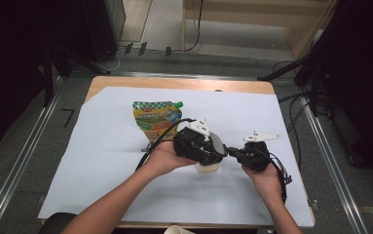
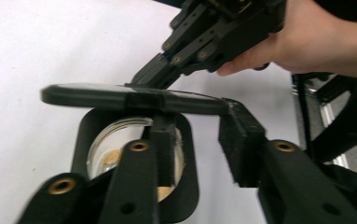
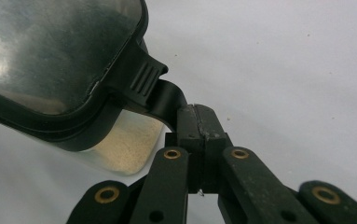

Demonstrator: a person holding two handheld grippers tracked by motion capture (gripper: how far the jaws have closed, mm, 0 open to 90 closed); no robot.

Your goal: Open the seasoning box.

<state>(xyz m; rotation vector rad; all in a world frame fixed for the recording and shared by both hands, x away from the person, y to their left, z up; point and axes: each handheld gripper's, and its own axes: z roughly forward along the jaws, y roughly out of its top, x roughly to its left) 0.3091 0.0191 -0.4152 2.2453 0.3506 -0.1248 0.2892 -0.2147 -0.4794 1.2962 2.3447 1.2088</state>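
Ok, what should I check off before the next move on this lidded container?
1. Right claw shut on the lid's latch tab: ok.
2. Left claw firmly on the lid: cannot tell; one pad meets the lid's end, and the other jaw's contact is unclear.
3. Lid freed from the container: cannot tell.
4. Beige granules sit low in the container: ok.
5. Green-capped pouch lies on the white sheet, apart from the container: ok.
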